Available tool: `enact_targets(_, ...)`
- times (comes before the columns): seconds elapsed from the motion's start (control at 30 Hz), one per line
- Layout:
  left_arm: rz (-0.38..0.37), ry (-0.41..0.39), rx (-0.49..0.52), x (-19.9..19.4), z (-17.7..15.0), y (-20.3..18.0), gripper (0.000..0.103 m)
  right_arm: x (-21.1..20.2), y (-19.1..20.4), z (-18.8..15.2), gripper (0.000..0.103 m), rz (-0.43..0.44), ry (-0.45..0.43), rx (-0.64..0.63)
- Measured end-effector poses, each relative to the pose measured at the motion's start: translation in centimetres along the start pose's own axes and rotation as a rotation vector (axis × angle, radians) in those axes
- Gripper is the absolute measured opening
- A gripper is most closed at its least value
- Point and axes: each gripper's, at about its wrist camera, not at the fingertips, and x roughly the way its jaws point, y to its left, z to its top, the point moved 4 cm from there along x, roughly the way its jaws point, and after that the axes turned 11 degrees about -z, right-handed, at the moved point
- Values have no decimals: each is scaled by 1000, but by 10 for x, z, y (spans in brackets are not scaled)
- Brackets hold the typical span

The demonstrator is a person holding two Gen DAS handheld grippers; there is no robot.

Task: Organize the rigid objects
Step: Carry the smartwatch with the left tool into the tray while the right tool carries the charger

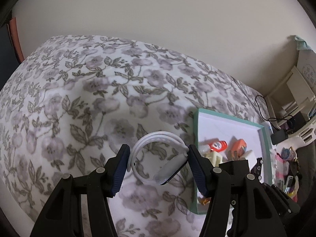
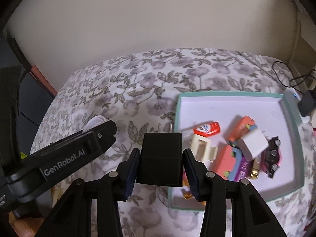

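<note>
My left gripper (image 1: 158,159) is shut on a white smartwatch (image 1: 167,162) with a looped white band, held above the floral bedspread. My right gripper (image 2: 161,162) is shut on a black plug adapter (image 2: 161,158), prongs pointing forward, just left of the teal-rimmed tray (image 2: 292,118). The tray (image 1: 195,130) holds a red-capped bottle (image 2: 207,128), a cream clip (image 2: 203,148), a white charger cube (image 2: 252,143), orange and pink boxes (image 2: 243,127) and a strip of button cells (image 2: 273,152). The left gripper's body (image 2: 65,154) shows at the left of the right wrist view.
The bed carries a floral cover (image 1: 79,98) against a plain wall. A black cable and power brick (image 2: 306,102) lie by the tray's far right corner. Cluttered shelves and small items (image 1: 290,158) stand right of the bed.
</note>
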Motion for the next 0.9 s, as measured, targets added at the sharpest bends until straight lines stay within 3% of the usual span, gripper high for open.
enact_targets(0.5, -57, 39, -15, 10, -15, -16, 61, 4, -37, -6, 48, -20, 41, 61)
enact_targets(0.9, -79, 97, 27, 25, -24, -34, 61, 18, -85, -9, 48, -99, 92, 157)
